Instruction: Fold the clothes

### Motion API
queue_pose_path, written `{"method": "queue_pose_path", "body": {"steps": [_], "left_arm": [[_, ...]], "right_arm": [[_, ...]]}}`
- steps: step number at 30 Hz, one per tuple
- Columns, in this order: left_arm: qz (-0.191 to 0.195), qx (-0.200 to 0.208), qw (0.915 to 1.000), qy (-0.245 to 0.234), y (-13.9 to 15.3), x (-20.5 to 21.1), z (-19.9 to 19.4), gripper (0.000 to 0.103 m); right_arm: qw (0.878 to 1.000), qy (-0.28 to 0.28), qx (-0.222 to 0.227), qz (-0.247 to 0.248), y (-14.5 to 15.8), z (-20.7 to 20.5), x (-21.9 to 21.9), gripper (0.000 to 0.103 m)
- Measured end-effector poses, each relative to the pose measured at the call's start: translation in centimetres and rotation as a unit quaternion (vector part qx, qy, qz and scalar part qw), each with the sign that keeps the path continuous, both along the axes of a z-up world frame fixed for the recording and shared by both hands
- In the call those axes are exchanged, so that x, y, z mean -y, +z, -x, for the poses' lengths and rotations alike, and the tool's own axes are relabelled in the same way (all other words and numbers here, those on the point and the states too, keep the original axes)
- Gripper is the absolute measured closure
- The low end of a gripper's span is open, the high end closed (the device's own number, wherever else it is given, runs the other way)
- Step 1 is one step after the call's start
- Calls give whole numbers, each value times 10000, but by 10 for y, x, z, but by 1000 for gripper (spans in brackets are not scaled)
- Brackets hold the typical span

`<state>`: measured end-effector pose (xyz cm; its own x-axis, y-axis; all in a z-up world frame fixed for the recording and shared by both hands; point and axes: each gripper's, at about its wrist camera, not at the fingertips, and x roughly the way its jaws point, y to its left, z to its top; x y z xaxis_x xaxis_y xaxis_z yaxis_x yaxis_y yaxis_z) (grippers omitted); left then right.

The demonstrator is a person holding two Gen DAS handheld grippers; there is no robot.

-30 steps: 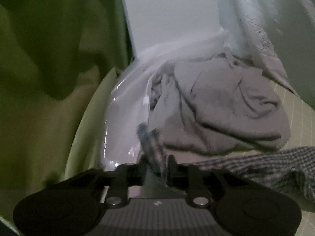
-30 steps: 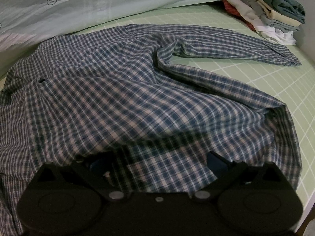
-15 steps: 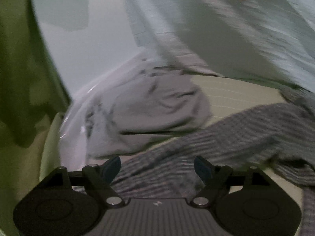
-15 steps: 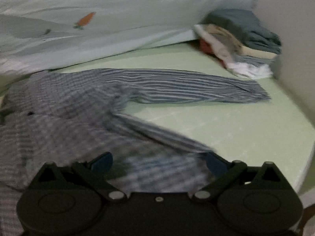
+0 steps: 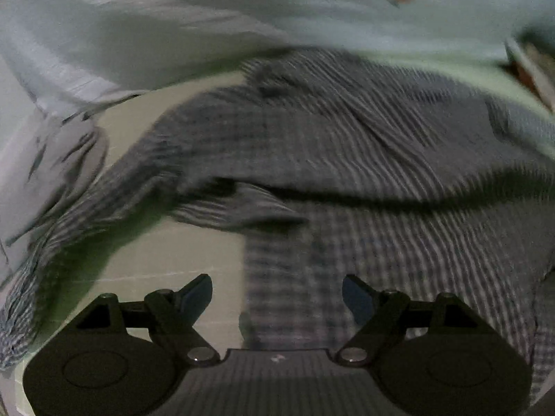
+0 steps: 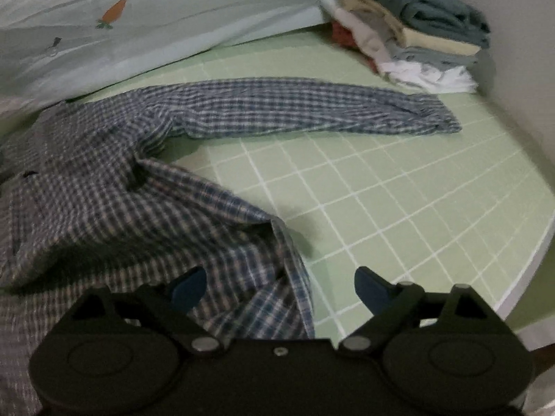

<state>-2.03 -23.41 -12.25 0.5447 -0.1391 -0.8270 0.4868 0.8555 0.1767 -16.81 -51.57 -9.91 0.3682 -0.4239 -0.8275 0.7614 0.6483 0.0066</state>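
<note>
A blue-and-white checked shirt (image 6: 104,187) lies spread and rumpled on the green gridded bed sheet (image 6: 399,208), one sleeve (image 6: 312,107) stretched toward the right. My right gripper (image 6: 279,286) is open and empty, just above the shirt's lower right corner. In the blurred left wrist view the same shirt (image 5: 347,159) fills the middle, its other sleeve (image 5: 86,201) trailing to the left. My left gripper (image 5: 277,293) is open and empty over the shirt's left edge.
A stack of folded clothes (image 6: 412,38) sits at the far right corner by the wall. A pale quilt with a carrot print (image 6: 114,10) lies along the far side and also shows in the left wrist view (image 5: 242,10). The bed's edge (image 6: 534,253) runs at right.
My left gripper let go of the checked cloth, opened, and swung right from the grey garment to over the shirt. My right gripper moved right toward the shirt's lower corner, staying open.
</note>
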Motion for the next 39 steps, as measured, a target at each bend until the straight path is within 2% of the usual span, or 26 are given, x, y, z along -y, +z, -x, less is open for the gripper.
{"method": "queue_pose_path", "body": {"steps": [1, 3, 5, 6, 8, 9, 10, 11, 14, 17, 20, 23, 24, 25, 26, 27, 28, 29, 30, 32, 37, 39], "left_arm": [[-86, -44, 9999, 44, -5, 5, 1, 23], [-148, -174, 9996, 179, -13, 8, 0, 41], [48, -246, 9989, 387, -12, 4, -5, 54], [109, -298, 9984, 468, -11, 1, -8, 73], [188, -348, 9974, 609, -10, -3, -13, 96], [230, -359, 9968, 674, -10, -7, -15, 100], [274, -367, 9962, 738, -9, -10, -16, 100], [318, -375, 9956, 802, -8, -14, -18, 101], [360, -214, 9920, 1195, 3, -39, -20, 102], [344, 68, 9846, 1715, 21, -72, -21, 102], [558, -164, 9749, 2150, 23, -109, -26, 101], [471, -328, 9716, 2297, 17, -115, -25, 100], [435, -379, 9706, 2339, 15, -117, -24, 96], [469, -358, 9704, 2344, 19, -117, -25, 95], [521, -320, 9703, 2340, 23, -116, -27, 87], [572, -282, 9702, 2336, 27, -115, -29, 72], [623, -245, 9701, 2333, 31, -114, -30, 64], [637, -125, 9711, 2297, 37, -111, -34, 51], [644, 4, 9724, 2243, 42, -109, -38, 43], [683, 241, 9757, 2068, 53, -102, -51, 35], [857, 451, 9825, 1589, 69, -73, -96, 27], [896, 502, 9843, 1436, 70, -58, -116, 21]], "right_arm": [[9999, 27, 51, -112, -2, 3, 2, 11], [9992, 45, 145, -366, -5, 8, 6, 18], [9976, 100, 208, -656, -10, 12, 9, 36], [9966, 151, 247, -777, -12, 14, 11, 40], [9953, 305, 293, -868, -15, 17, 13, 61], [9954, 389, 274, -835, -16, 18, 13, 70], [9954, 484, 256, -783, -16, 19, 13, 89], [9955, 554, 241, -726, -16, 20, 14, 102], [9962, 619, 237, -570, -10, 27, 17, 102], [9973, 683, 109, -265, 0, 40, 18, 103], [9966, 799, -114, -139, 0, 55, 20, 103], [9950, 736, -205, -636, -13, 61, 22, 103], [9945, 738, -295, -687, -16, 58, 21, 102], [9947, 722, -364, -632, -16, 54, 19, 100], [9949, 705, -433, -578, -17, 49, 18, 91], [9953, 679, -450, -518, -15, 44, 17, 81], [9964, 628, -373, -437, -10, 37, 18, 56], [9974, 580, -252, -337, -5, 28, 19, 41], [9979, 586, -129, -229, 1, 19, 21, 37], [9977, 673, 109, 1, 11, -4, 25, 24], [9918, 1166, 485, 205, 21, -91, 29, 1], [9882, 1376, 624, 269, 25, -128, 30, 0]]}}
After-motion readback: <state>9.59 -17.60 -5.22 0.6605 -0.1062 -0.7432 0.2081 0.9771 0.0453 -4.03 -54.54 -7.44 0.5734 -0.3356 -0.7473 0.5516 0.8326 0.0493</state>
